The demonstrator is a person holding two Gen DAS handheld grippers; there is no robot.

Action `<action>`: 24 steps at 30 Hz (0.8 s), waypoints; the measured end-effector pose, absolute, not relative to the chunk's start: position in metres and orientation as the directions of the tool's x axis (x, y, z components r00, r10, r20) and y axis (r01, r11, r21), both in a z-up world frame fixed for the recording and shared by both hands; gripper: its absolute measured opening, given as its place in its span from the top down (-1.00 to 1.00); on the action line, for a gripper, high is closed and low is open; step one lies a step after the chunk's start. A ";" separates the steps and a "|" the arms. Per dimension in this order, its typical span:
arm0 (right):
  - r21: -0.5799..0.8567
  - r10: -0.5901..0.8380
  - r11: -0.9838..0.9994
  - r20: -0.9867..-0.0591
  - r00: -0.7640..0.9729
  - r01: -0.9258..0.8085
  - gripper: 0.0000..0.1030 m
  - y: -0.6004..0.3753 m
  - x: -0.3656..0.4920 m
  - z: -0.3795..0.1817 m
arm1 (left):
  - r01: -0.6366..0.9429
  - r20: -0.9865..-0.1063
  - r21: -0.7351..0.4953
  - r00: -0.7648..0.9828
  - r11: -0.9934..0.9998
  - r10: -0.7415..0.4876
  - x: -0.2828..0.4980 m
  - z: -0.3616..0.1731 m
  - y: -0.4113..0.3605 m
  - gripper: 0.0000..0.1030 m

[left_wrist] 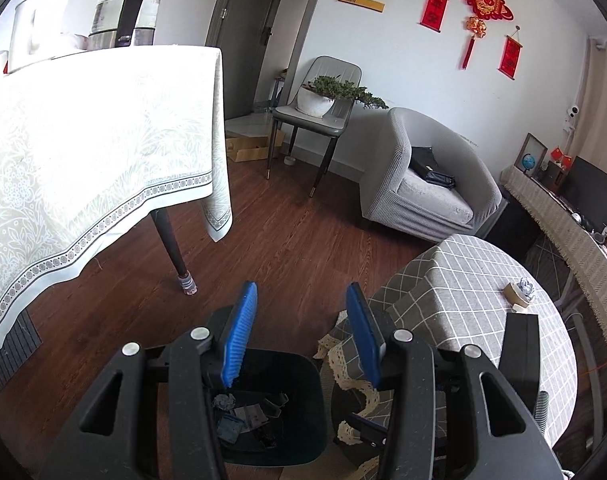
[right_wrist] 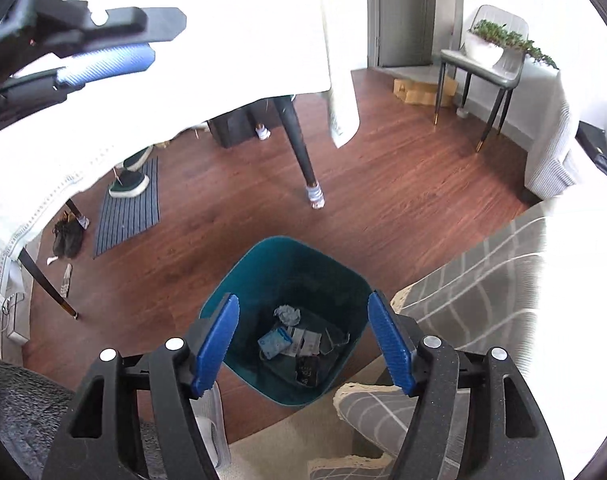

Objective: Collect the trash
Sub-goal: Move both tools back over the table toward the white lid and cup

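Observation:
A teal trash bin stands on the wood floor beside the round checked table. Inside lie crumpled paper, a blue packet and dark wrappers. My right gripper is open and empty, hovering above the bin's mouth. My left gripper is open and empty, above the same bin; it also shows in the right wrist view at upper left. A crumpled paper ball lies beside a tape roll on the round table.
A dining table with a pale cloth and a kettle stands left, its leg near the bin. A grey armchair, a chair with a plant, a mat with shoes.

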State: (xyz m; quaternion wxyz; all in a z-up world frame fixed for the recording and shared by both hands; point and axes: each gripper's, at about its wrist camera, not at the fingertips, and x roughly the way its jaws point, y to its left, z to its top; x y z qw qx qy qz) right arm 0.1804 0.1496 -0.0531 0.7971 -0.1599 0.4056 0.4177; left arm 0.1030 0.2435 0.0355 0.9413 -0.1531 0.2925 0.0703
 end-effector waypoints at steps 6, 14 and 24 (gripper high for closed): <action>0.093 0.577 0.617 -0.728 0.369 -0.782 -0.32 0.114 0.181 -0.023 | -0.220 -0.571 -0.198 0.818 0.955 0.070 0.112 0.034 0.228 0.01; 0.090 0.553 0.705 -0.691 0.466 -0.704 -0.32 0.055 0.202 0.000 | -0.124 -0.577 -0.195 0.816 0.973 -0.012 0.136 0.032 0.176 -0.03; 0.107 0.497 0.806 -0.655 0.568 -0.582 -0.30 -0.028 0.233 0.015 | 0.016 -0.607 -0.164 0.787 0.986 -0.113 0.162 0.018 0.099 -0.10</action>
